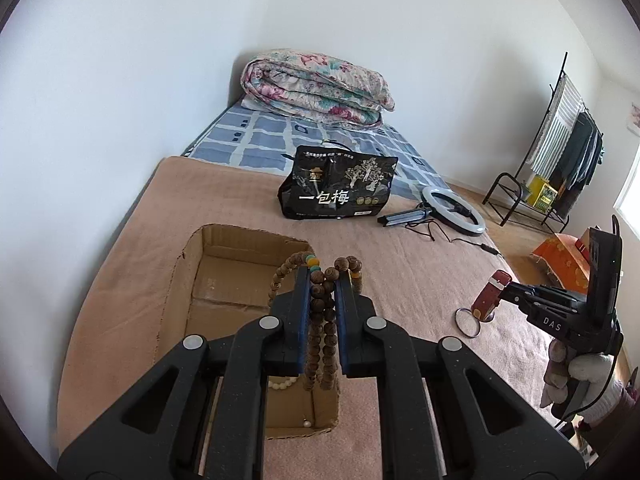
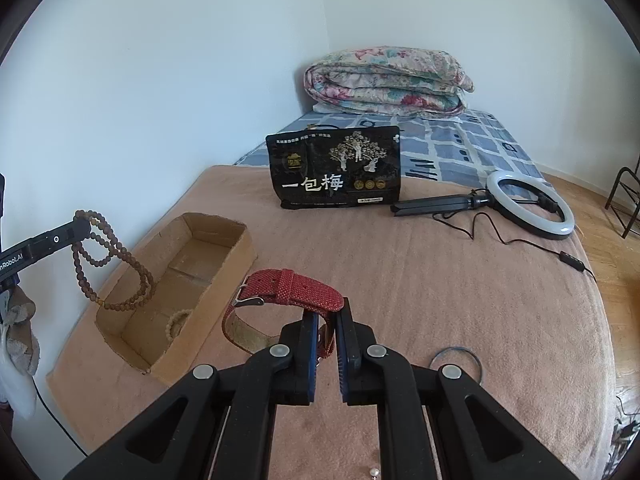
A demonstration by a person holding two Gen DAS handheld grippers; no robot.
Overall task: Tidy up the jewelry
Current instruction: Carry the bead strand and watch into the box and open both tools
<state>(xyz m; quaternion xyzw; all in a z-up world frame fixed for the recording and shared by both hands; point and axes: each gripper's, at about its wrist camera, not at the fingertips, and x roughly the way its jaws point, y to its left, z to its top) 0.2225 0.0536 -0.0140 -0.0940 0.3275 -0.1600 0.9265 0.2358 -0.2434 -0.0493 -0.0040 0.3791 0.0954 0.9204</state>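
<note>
Beads (image 1: 320, 312) dangle from the left tongs (image 1: 323, 280), clamped above the box (image 1: 176, 276) for a clean drop. Right tongs (image 2: 328, 318) pinch the red strap (image 2: 296, 286), lifted clear of the bed (image 2: 440, 280), likely next in.

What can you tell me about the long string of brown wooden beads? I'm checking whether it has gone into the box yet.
The long string of brown wooden beads is not yet in the box. It is one strand looped several times, mostly round carved-looking beads, with a few green and amber accent beads near the top. The left gripper is shut on a bunch of its loops, and the rest dangles freely above the open cardboard box, near its end. Nothing else touches it, as far as the views show.
</note>
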